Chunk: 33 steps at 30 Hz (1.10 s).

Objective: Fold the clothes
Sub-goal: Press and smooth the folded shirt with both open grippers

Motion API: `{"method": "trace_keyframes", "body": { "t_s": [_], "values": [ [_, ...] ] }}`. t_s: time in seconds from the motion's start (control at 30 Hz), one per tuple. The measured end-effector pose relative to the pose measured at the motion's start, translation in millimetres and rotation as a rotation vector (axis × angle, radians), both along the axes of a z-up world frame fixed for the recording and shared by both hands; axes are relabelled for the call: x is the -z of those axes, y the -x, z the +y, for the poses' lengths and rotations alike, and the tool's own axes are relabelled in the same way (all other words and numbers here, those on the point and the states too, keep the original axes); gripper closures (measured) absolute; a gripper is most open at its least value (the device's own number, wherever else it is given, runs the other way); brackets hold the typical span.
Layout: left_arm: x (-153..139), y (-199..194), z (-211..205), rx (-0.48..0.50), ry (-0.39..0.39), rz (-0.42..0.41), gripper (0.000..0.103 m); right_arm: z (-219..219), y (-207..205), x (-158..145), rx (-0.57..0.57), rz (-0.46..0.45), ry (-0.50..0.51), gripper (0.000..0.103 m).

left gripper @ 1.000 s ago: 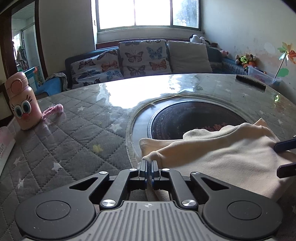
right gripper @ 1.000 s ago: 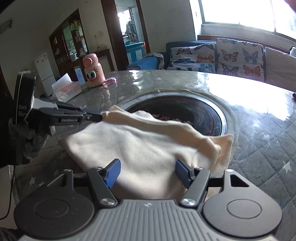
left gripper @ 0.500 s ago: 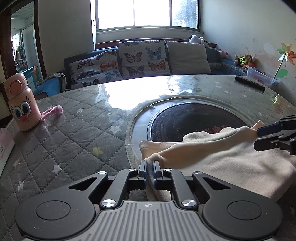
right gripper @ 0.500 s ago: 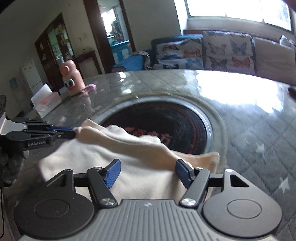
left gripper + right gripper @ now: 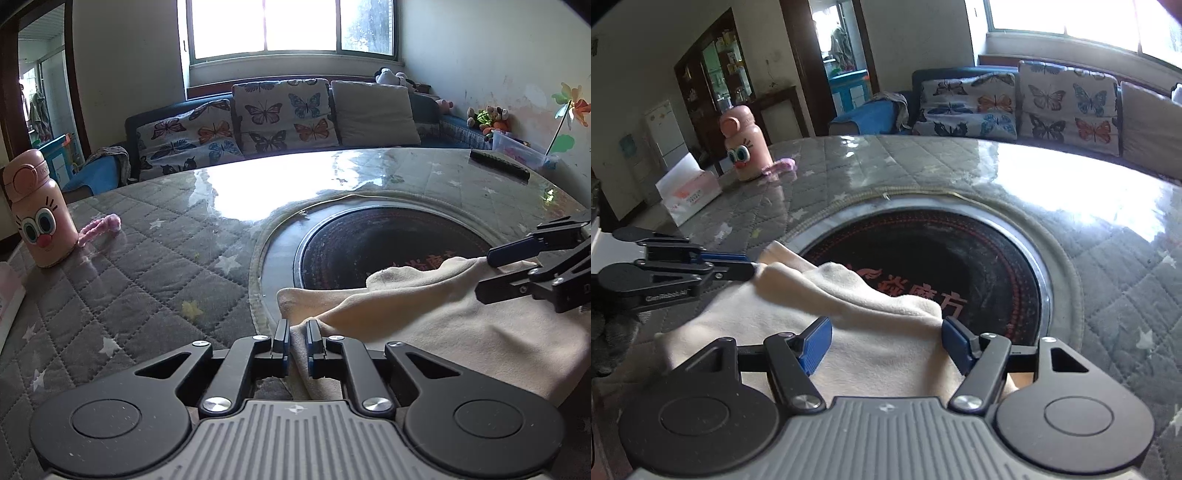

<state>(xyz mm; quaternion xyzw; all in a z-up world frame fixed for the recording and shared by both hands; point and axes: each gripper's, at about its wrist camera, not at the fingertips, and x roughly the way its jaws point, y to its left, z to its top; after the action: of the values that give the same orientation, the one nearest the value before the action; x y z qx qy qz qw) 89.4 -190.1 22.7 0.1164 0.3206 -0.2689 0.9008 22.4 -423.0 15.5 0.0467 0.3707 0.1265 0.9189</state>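
Note:
A cream garment (image 5: 443,325) lies folded on the near side of a round table, its far edge over the dark centre plate (image 5: 369,240). My left gripper (image 5: 297,339) is shut on the garment's near left corner, with cloth pinched between the fingers. In the right wrist view that left gripper (image 5: 750,267) holds the corner slightly raised at the left. My right gripper (image 5: 886,343) stands wide open over the garment (image 5: 879,332), and its fingers straddle the far right edge. From the left wrist, the right gripper (image 5: 491,271) has one finger above and one below that edge.
A pink cartoon bottle (image 5: 37,218) with a pink strap stands at the table's far left. Beside the bottle (image 5: 746,147) is a tissue box (image 5: 689,192). A black bar (image 5: 498,166) lies at the far right rim. A butterfly-cushion sofa (image 5: 280,118) lies beyond the table.
My right gripper, still open, has moved forward along the garment to its far right edge. The left gripper has kept its hold on the corner, fingers slightly further apart.

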Motion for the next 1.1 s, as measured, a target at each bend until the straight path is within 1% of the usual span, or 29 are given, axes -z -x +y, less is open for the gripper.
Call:
{"method": "trace_keyframes", "body": {
  "t_s": [0.1, 0.23, 0.27, 0.33, 0.4, 0.47, 0.57, 0.7, 0.87, 0.93, 1.03, 1.1],
  "values": [
    [-4.4, 6.2, 3.6, 0.000, 0.006, -0.009, 0.085, 5.8, 11.9, -7.5, -0.013, -0.028, 0.025, 0.035],
    [-8.4, 21.8, 9.5, 0.013, 0.001, -0.020, 0.074, 20.6, 29.4, -13.4, -0.052, -0.063, 0.051, 0.035],
    [-9.2, 26.5, 10.9, 0.019, -0.002, -0.023, 0.069, 26.4, 34.0, -13.5, -0.066, -0.073, 0.063, 0.034],
    [-9.8, 37.6, 14.0, 0.032, -0.010, -0.030, 0.063, 36.0, 41.8, -12.5, -0.091, -0.086, 0.083, 0.034],
    [-9.9, 50.1, 17.6, 0.050, -0.022, -0.042, 0.060, 42.8, 47.7, -10.2, -0.109, -0.091, 0.096, 0.031],
    [-8.1, 61.2, 21.6, 0.059, -0.031, -0.045, 0.054, 49.6, 53.6, -7.9, -0.127, -0.096, 0.110, 0.028],
    [-0.7, 70.7, 27.0, 0.051, -0.057, -0.049, 0.054, 59.9, 62.5, -4.4, -0.154, -0.103, 0.130, 0.028],
    [-1.5, 73.0, 34.3, 0.015, -0.048, -0.050, 0.053, 65.3, 68.3, 2.7, -0.160, -0.087, 0.154, 0.028],
    [-12.3, 82.7, 36.8, 0.017, -0.011, -0.063, 0.050, 57.9, 80.8, -8.2, -0.126, -0.125, 0.137, 0.026],
    [-9.8, 84.9, 33.0, 0.026, -0.014, -0.056, 0.050, 54.9, 84.5, -9.1, -0.110, -0.131, 0.134, 0.026],
    [-0.1, 84.6, 29.0, 0.023, -0.036, -0.049, 0.050, 49.1, 87.5, -1.9, -0.080, -0.103, 0.138, 0.026],
    [-0.4, 84.9, 29.8, 0.018, -0.033, -0.048, 0.050, 44.9, 92.5, -1.4, -0.073, -0.099, 0.130, 0.026]
  ]
}}
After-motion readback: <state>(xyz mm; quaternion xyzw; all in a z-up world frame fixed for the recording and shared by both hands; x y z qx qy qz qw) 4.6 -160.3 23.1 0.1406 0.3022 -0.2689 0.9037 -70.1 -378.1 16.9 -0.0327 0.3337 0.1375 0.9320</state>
